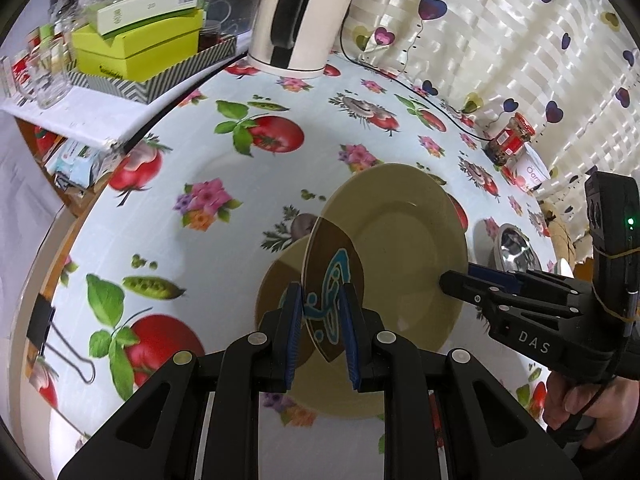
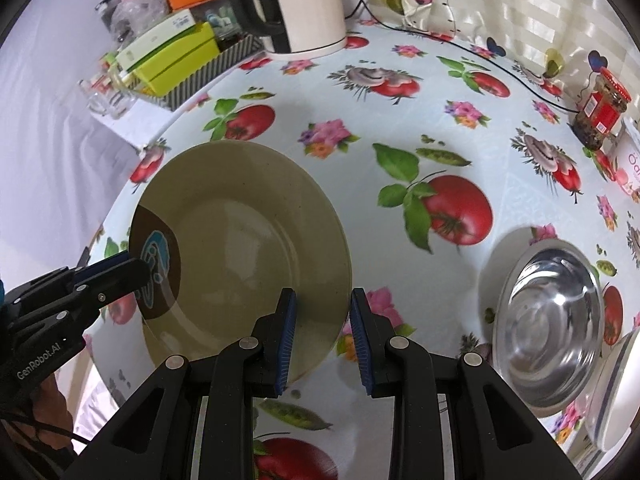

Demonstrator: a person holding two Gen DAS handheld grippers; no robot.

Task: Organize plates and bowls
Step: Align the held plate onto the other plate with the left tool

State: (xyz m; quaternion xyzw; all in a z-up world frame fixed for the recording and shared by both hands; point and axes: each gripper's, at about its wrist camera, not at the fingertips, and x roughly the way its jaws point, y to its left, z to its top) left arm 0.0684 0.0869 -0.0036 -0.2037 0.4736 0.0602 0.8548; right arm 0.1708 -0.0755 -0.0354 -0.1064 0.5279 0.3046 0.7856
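step: carrying plate (image 2: 240, 240) over bench (image 1: 224, 152) | left claw (image 1: 320, 332) grips its patterned rim | right claw (image 2: 322, 340) grips opposite rim | next: lower level, clear of steel bowl (image 2: 548, 328)

White dish (image 2: 616, 396) cut off at edge

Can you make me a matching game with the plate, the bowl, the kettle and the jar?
Things:
1 plate
2 bowl
3 kettle
4 jar

Clues:
A has a red lid
B shiny silver
C gripped on two sides
D white with a black handle

Pairs: 1-C, 2-B, 3-D, 4-A
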